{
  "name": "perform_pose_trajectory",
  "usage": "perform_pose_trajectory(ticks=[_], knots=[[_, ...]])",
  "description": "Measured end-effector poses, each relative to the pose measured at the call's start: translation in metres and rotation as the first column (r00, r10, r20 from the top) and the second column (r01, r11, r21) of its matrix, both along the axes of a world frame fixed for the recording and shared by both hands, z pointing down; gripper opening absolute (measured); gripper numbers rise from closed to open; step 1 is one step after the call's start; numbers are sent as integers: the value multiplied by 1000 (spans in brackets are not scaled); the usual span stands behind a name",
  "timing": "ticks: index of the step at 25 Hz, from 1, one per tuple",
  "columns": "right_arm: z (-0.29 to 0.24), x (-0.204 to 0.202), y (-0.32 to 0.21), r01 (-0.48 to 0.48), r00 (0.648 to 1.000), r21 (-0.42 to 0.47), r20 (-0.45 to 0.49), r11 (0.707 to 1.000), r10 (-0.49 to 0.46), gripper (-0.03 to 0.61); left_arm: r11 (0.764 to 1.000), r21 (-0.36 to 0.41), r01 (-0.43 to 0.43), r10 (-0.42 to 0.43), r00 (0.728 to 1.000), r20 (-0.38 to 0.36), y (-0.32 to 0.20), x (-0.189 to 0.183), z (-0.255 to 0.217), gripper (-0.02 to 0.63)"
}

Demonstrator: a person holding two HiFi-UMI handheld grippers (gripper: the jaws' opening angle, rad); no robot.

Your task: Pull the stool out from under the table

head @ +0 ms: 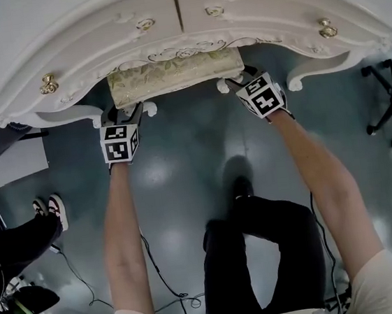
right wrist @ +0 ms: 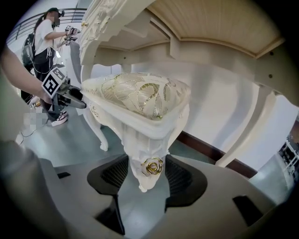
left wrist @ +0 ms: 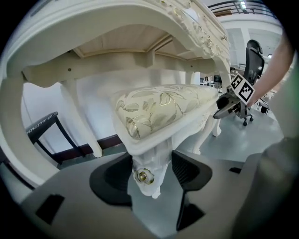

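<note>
Left gripper (left wrist: 150, 173) and right gripper (right wrist: 147, 173) each clamped on a front corner leg of the cream carved stool with gold-patterned cushion (head: 172, 74); we note it tucked under the white ornate table (head: 84, 39)

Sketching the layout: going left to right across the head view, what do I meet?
Gold drawer knob → left gripper → cream stool with floral cushion → right gripper → second gold drawer knob → black office chair.

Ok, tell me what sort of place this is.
Probably a lab or office-like workspace staged with furniture, not a home: a glossy grey floor, loose cables trailing across it, and a black office chair near the ornate white table and stool.
</note>
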State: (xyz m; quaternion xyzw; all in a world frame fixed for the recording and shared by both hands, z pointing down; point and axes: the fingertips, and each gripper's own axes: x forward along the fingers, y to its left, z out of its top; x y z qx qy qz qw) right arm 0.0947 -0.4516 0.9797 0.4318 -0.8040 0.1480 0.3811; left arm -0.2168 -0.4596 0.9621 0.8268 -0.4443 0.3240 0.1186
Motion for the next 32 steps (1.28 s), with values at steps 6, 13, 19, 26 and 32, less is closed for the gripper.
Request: perform_pose_trajectory(ticks=[6,13,19,26,32], knots=[[1,6,33,-3,1000,-35,-12,999,3,279,1000,-21,-5,5,1000,3,34,5,0,273],[2,8,77,-13,1000,-67,-9,998,13,278,999,-44,1,0,1000,13,77,6,-1,273],[3,8,123,-21,1000,-103,-22,994,19,278,997,-76,6,-4,1000,27,124,6,-1,273],[4,10,197,-38,999,-165,-36,986,32,276,994,-110,12,-7,999,46,196,7,-1,273],[5,6,254,-52,998,-192,-39,980,45,276,988,-156,-6,14,999,47,253,8,-5,273]])
